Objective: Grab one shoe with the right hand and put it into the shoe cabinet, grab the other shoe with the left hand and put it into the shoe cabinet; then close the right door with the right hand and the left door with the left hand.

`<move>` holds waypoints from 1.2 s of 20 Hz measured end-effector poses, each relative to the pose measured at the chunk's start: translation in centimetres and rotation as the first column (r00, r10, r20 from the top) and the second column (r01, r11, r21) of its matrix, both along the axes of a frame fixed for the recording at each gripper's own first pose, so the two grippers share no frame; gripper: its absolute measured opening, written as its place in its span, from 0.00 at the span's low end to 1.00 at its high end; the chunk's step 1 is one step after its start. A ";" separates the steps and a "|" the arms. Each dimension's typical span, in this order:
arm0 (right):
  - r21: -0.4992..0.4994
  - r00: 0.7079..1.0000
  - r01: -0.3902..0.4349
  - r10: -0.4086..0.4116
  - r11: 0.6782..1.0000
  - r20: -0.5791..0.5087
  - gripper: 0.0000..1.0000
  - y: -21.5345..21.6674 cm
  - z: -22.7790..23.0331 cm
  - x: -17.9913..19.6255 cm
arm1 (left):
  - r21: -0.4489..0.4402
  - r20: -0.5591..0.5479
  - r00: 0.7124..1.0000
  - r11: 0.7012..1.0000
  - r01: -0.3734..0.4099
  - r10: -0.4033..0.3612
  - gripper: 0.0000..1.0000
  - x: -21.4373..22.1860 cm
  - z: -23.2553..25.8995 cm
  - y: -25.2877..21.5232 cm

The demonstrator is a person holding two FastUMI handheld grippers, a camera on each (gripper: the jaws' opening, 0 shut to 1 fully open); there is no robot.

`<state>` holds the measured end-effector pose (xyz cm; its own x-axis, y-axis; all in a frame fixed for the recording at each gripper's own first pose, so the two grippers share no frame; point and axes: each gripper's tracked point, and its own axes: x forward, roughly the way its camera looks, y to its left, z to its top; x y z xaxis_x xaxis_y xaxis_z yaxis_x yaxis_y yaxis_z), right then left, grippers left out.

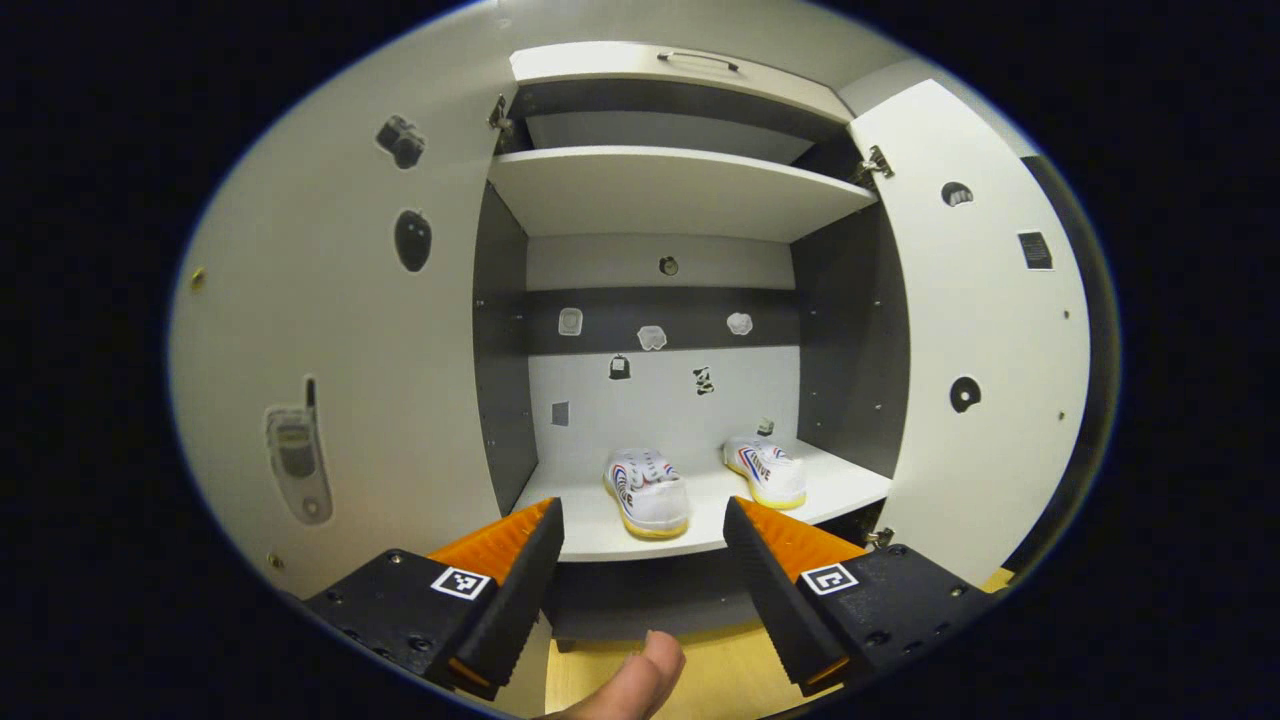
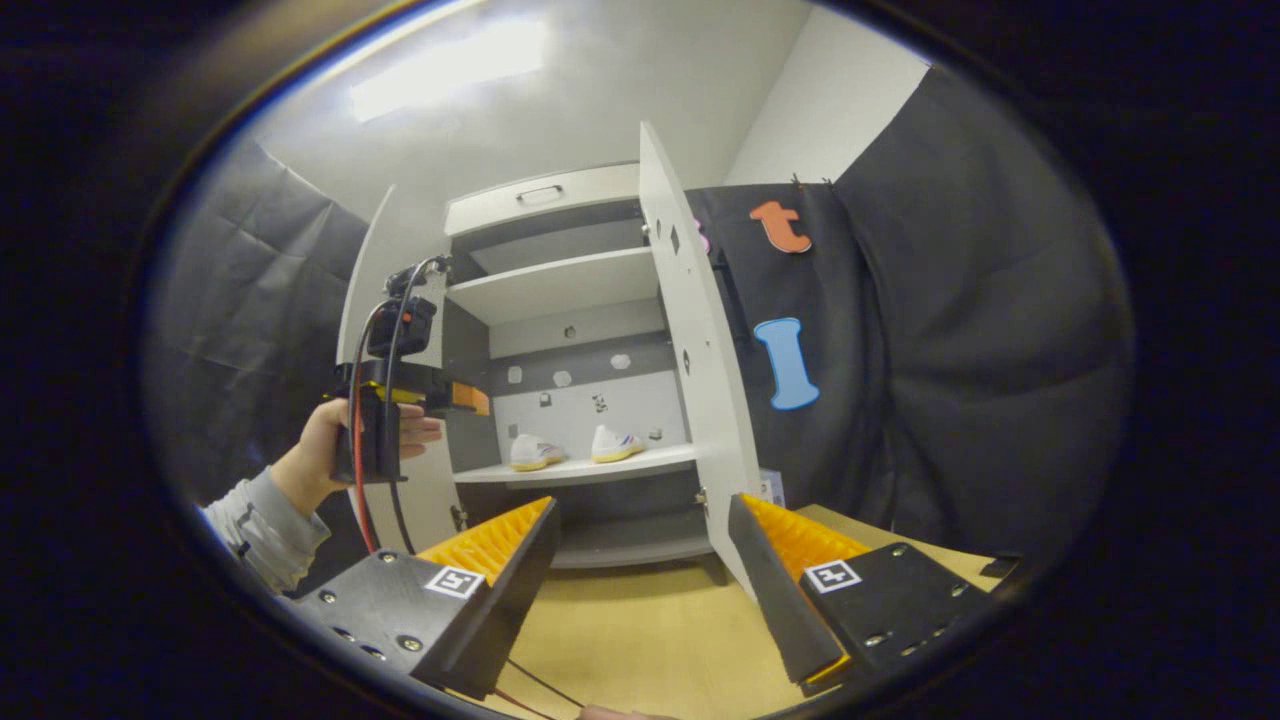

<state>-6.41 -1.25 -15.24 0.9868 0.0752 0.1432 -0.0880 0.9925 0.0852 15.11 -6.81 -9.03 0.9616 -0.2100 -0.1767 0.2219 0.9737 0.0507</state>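
Because both shoes already sat inside the shoe cabinet [image 1: 690, 190], the job left was to shut the doors. The left shoe [image 1: 648, 492] and the right shoe [image 1: 766, 470] stood side by side on the lower shelf [image 1: 610, 535], toes pointing out toward the front. The left gripper [image 1: 640, 560] was wide open and held nothing, and it looked straight into the cabinet. The left door [image 1: 330, 330] stood open just beside it on its left side. The right gripper [image 2: 642, 560] was wide open too, with nothing in it, and it was farther back over the wooden floor [image 2: 640, 640]. The right door [image 2: 700, 370] stood open, its edge facing that gripper, a little to the right of the gap between its fingers. So the right gripper was the nearer one to the right door, and a push on the door's outer face toward the left would probably swing it shut.
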 end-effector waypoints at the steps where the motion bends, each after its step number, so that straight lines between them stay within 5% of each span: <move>1: 0.006 1.000 -0.005 0.005 1.000 0.004 1.00 0.0 0.0 0.1 | -0.004 0.006 1.000 1.000 0.004 -0.004 0.97 -1.1 -0.3 0.2; 11: -0.063 0.999 0.049 -0.050 0.997 -0.012 1.00 -4.7 1.4 1.5 | -0.025 0.017 0.998 0.998 0.053 -0.053 0.97 -11.8 -4.2 2.4; 14: -0.079 0.997 -0.080 0.077 0.994 -0.031 1.00 -5.5 4.9 2.1 | 0.017 0.045 0.996 0.997 0.079 -0.079 0.97 -15.0 -4.8 2.6; 21: -0.175 0.984 -0.135 0.111 0.975 -0.138 1.00 -14.7 11.7 7.5 | 0.048 0.055 0.993 0.994 0.101 -0.104 0.96 -20.4 -6.1 2.2; 24: -0.270 0.992 -0.066 0.034 0.961 -0.121 1.00 -20.4 14.6 11.3 | 0.068 0.075 0.993 0.994 0.086 -0.091 0.96 -21.0 -6.1 2.9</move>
